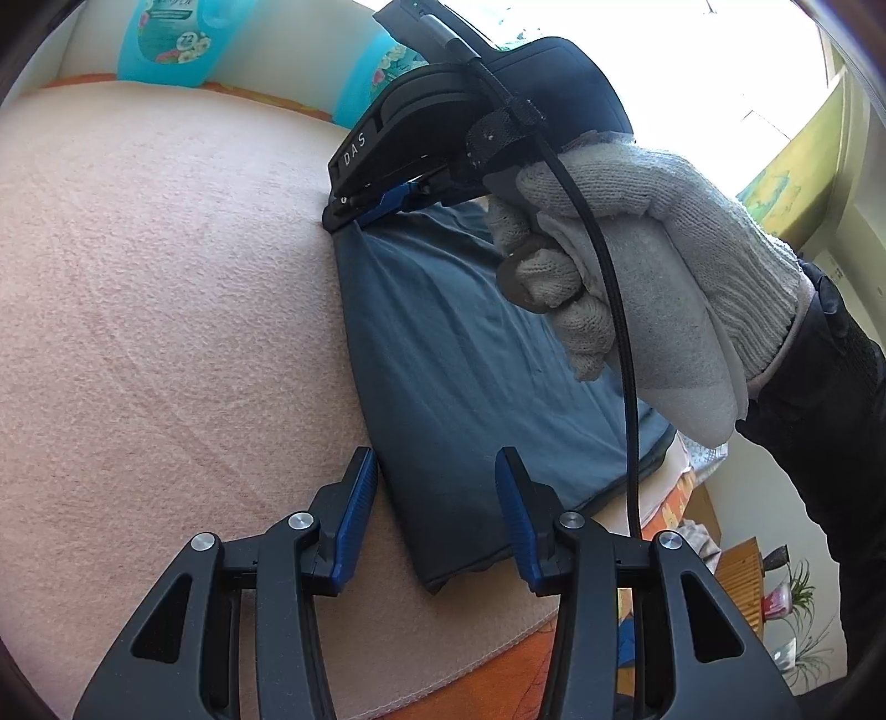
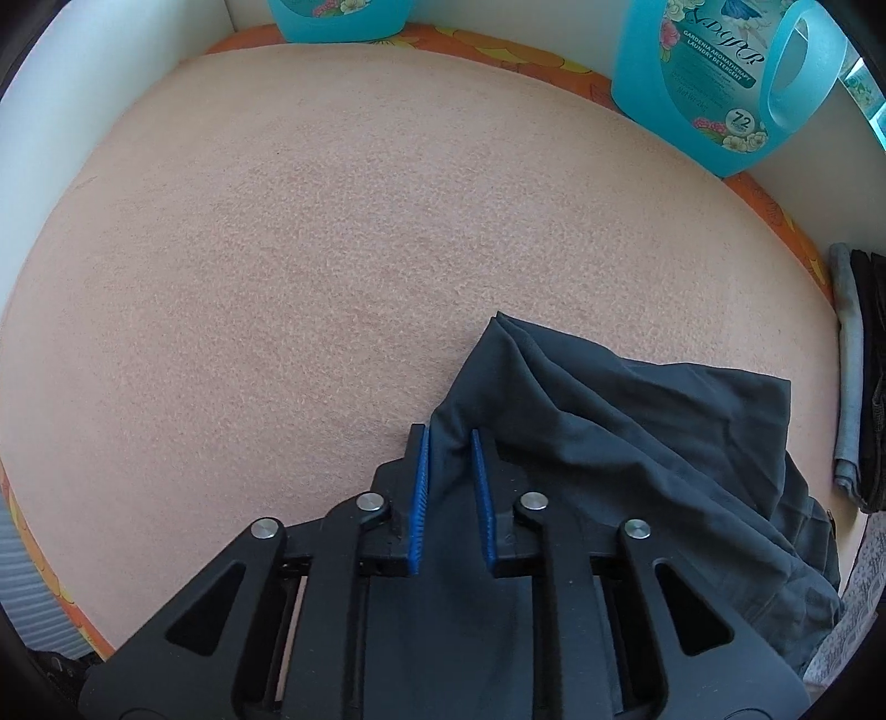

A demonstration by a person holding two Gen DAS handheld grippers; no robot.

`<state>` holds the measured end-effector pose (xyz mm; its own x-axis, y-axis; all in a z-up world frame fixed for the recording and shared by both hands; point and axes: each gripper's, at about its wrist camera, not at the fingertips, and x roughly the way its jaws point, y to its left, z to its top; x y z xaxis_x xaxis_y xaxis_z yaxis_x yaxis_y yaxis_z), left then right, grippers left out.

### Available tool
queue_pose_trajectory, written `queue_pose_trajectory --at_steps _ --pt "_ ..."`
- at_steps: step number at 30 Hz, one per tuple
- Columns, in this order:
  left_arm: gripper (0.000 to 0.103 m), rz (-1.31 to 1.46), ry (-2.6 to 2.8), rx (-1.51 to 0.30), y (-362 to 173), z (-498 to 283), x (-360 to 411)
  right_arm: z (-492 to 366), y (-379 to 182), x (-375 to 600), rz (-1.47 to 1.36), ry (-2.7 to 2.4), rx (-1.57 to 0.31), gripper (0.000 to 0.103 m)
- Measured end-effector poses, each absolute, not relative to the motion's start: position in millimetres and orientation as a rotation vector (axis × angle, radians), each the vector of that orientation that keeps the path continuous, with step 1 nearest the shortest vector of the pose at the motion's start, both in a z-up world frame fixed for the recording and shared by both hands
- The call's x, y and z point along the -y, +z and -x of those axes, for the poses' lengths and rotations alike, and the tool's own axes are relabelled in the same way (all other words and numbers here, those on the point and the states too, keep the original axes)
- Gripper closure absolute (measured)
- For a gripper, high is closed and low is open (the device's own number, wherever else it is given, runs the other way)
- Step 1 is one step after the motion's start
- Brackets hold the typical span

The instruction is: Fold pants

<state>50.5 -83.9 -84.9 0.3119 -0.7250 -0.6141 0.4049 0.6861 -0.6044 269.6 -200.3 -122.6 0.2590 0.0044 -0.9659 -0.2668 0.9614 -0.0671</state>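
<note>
Dark grey-blue pants (image 1: 470, 360) lie folded in a long flat strip on a peach blanket (image 1: 166, 304). My left gripper (image 1: 434, 465) is open, its blue pads straddling the strip's near end without pressing it. At the far end, a gloved hand (image 1: 637, 232) holds my right gripper (image 1: 346, 213), pointed steeply down at the far corner. In the right wrist view, my right gripper (image 2: 449, 435) is shut on a raised fold of the pants (image 2: 609, 421), and the cloth bunches up in creases beyond the pads.
Two turquoise detergent bottles (image 2: 714, 72) (image 2: 343, 16) stand at the back against a white wall. Folded grey and dark clothes (image 2: 847, 360) lie at the blanket's right edge. An orange patterned sheet (image 2: 775, 205) borders the blanket (image 2: 332, 249).
</note>
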Motion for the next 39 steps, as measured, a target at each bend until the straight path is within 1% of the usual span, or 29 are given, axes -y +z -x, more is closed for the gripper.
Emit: queue_pose_trajectory --at_steps 1,3,7,8,10,15,16,17,18,19,20,21,22,23,24,25,26,27,30,33,37,38,39 --pt "0.060 0.363 -0.763 -1.000 -83.5 -50.1 84.7 -270.7 -120.7 202.4 0.211 0.191 -1.298 0.094" --pt "0.060 0.350 -0.748 -0.997 -81.5 -46.6 95.2 -268.7 -115.7 209.3 0.170 0.205 -1.284 0.097" --pt "0.059 0.343 -0.721 -1.002 -81.1 -48.9 97.6 -260.2 -99.1 223.5 0.119 0.236 -1.235 0.099" --pt "0.053 0.342 -0.721 -1.004 -81.6 -49.2 98.8 -258.4 -94.5 228.1 0.101 0.242 -1.223 0.099" --pt "0.046 0.348 -0.726 -1.005 -81.2 -49.5 102.4 -252.6 -85.2 233.3 0.070 0.254 -1.202 0.099" --pt "0.046 0.355 -0.724 -1.006 -79.9 -50.5 112.2 -241.1 -72.7 242.5 0.032 0.281 -1.163 0.099" --pt "0.049 0.352 -0.732 -0.997 -79.1 -49.7 114.5 -239.0 -71.7 245.4 0.026 0.284 -1.160 0.099" --pt "0.058 0.343 -0.740 -0.986 -78.0 -48.2 117.3 -237.4 -71.0 248.4 0.021 0.288 -1.158 0.099" --pt "0.065 0.333 -0.747 -0.976 -77.1 -47.5 120.7 -233.5 -70.1 250.4 0.019 0.291 -1.158 0.099" --pt "0.077 0.323 -0.751 -0.963 -75.5 -45.7 122.7 -232.7 -70.6 251.5 0.021 0.297 -1.161 0.099" --pt "0.083 0.317 -0.755 -0.946 -73.5 -44.5 124.0 -233.1 -72.2 251.6 0.028 0.299 -1.168 0.099" --pt "0.084 0.315 -0.762 -0.928 -71.2 -42.8 124.3 -233.8 -72.9 251.4 0.040 0.293 -1.173 0.099" --pt "0.088 0.320 -0.771 -0.909 -68.4 -40.3 123.2 -238.6 -73.4 250.1 0.055 0.285 -1.177 0.098" --pt "0.090 0.325 -0.774 -0.894 -64.0 -40.8 124.5 -240.7 -73.9 248.4 0.073 0.274 -1.185 0.096" --pt "0.090 0.331 -0.782 -0.887 -62.5 -40.6 124.5 -242.0 -74.1 247.2 0.088 0.267 -1.194 0.083" --pt "0.090 0.337 -0.790 -0.885 -61.6 -41.2 124.1 -243.1 -73.6 244.6 0.101 0.268 -1.201 0.063" --pt "0.090 0.336 -0.795 -0.884 -60.7 -41.2 123.8 -244.1 -72.7 240.5 0.123 0.271 -1.204 0.053" --pt "0.091 0.332 -0.797 -0.883 -60.7 -41.7 124.5 -244.6 -72.4 235.0 0.158 0.272 -1.204 0.047" --pt "0.092 0.336 -0.806 -0.883 -60.8 -42.9 122.3 -247.0 -78.4 216.0 0.251 0.256 -1.227 0.047" --pt "0.092 0.334 -0.814 -0.869 -58.6 -41.2 121.2 -248.5 -90.2 203.0 0.293 0.259 -1.279 0.047" --pt "0.093 0.341 -0.834 -0.849 -53.8 -38.8 118.6 -251.6 -101.9 198.6 0.347 0.213 -1.302 0.048" --pt "0.093 0.341 -0.840 -0.847 -53.1 -37.5 117.9 -252.9 -103.5 200.1 0.348 0.204 -1.304 0.049" --pt "0.093 0.339 -0.845 -0.845 -52.6 -37.0 118.2 -253.7 -103.8 202.2 0.347 0.202 -1.303 0.063"
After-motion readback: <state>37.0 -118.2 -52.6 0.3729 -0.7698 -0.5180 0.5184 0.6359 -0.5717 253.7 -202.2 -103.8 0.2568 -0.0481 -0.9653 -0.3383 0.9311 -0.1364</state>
